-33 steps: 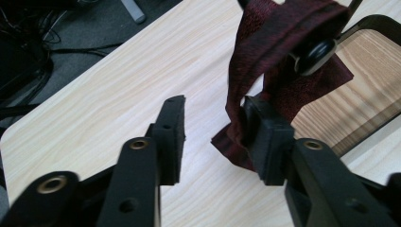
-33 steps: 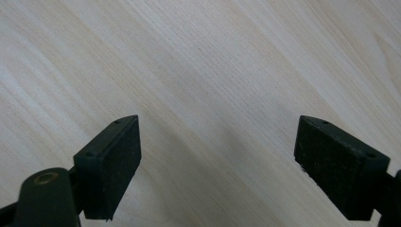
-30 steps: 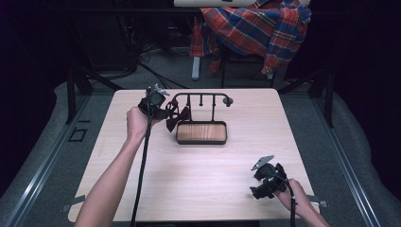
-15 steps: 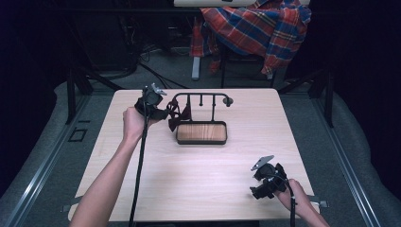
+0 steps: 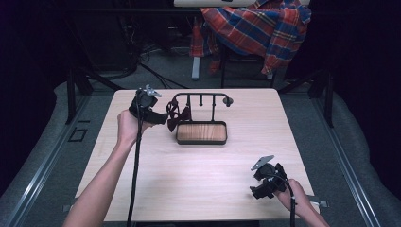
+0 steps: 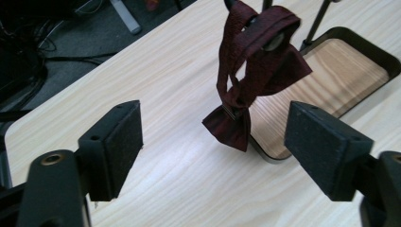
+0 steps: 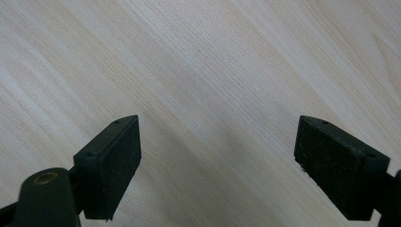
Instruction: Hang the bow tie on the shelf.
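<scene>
The left gripper (image 5: pixel 158 117) has drawn back a little from the rack (image 5: pixel 201 97) compared with a second ago, when it sat tight against the dark red bow tie (image 6: pixel 253 75); the gap between them has grown over the last half second too. Its jaws now stand wide apart with nothing between them, and the bow tie hangs just ahead of them, centred in the gap, its strap looped over the rack's end hook and its bow dangling over the near corner of the wooden tray (image 6: pixel 350 66). Judging by this, the tie has just been hung and released, so the hanging step looks done. The right gripper (image 5: pixel 257 185) has not shifted: it rests low over the bare worktop (image 7: pixel 198 71), jaws spread wide and empty, well apart from the rack.
</scene>
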The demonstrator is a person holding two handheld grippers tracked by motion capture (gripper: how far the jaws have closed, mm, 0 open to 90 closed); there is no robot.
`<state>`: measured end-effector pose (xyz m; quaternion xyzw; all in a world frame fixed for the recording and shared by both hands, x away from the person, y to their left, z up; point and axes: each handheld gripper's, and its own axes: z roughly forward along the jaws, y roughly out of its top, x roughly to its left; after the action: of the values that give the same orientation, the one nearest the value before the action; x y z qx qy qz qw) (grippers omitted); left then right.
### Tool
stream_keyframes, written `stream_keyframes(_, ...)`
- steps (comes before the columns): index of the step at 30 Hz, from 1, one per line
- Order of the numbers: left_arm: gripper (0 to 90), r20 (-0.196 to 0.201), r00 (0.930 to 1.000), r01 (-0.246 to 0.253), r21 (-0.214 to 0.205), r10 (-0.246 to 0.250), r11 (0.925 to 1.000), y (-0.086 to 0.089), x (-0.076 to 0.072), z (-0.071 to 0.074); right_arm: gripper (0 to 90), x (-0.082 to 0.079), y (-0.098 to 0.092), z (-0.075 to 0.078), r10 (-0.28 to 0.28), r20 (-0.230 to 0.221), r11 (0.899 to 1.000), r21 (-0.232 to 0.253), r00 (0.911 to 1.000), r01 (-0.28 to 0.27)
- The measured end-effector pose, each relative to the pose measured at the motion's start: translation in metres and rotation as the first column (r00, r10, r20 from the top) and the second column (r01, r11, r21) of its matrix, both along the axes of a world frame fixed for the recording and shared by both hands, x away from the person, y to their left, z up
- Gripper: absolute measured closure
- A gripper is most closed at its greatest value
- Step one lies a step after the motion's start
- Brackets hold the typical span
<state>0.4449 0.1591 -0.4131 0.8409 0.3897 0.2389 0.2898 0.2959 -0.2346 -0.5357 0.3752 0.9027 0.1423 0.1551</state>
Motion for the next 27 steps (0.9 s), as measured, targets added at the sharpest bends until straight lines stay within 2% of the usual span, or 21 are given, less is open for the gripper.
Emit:
stream_keyframes(5,15.8,0.015,0.9998,0.015,-0.007,-0.015,0.9999,0.006,-0.016,0.006,15.2,0.0,0.0,0.0,-0.001,0.002,1.0,-0.002,1.0,0.001)
stream_keyframes(9,13.8,0.003,0.9997,0.024,-0.021,-0.024,0.9995,0.012,-0.029,0.009,15.2,0.0,0.0,0.0,0.001,-0.001,1.0,-0.006,1.0,-0.001)
stream_keyframes(12,10.4,-0.005,0.9998,0.019,-0.004,-0.02,0.9998,0.017,-0.039,0.01,15.2,0.0,0.0,0.0,-0.002,0.002,1.0,0.002,1.0,0.002)
stream_keyframes(15,8.7,-0.022,0.9996,0.02,-0.004,-0.02,0.9998,0.023,-0.05,0.01,15.2,0.0,0.0,0.0,-0.002,0.002,1.0,0.002,1.0,0.002)
stream_keyframes(17,7.5,-0.031,0.9993,0.021,-0.003,-0.021,0.9998,0.027,-0.058,0.009,15.2,0.0,0.0,0.0,0.004,-0.005,1.0,-0.009,1.0,-0.004)
stream_keyframes(21,5.2,-0.04,0.9989,0.024,0.008,-0.023,0.9997,0.034,-0.074,0.004,15.2,0.0,0.001,-0.001,0.001,-0.006,1.0,0.005,1.0,-0.001)
stream_keyframes(22,4.8,-0.044,0.9987,0.025,0.009,-0.025,0.9996,0.035,-0.079,0.001,15.2,-0.001,0.002,-0.004,-0.019,0.016,0.999,0.039,0.9997,0.018)
stream_keyframes(23,3.9,-0.053,0.9982,0.028,0.012,-0.028,0.9995,0.036,-0.083,-0.001,15.2,0.0,0.001,-0.001,-0.001,-0.002,1.0,0.001,1.0,0.001)
stream_keyframes(25,2.2,-0.075,0.9966,0.034,0.007,-0.034,0.9994,0.04,-0.09,-0.005,15.2,-0.001,0.002,-0.002,-0.01,0.006,1.0,0.014,0.9999,0.01)
stream_keyframes(27,1.6,-0.081,0.9964,0.027,0.001,-0.027,0.9996,0.043,-0.096,-0.01,15.2,0.0,0.001,-0.001,0.003,-0.005,1.0,-0.007,1.0,-0.003)
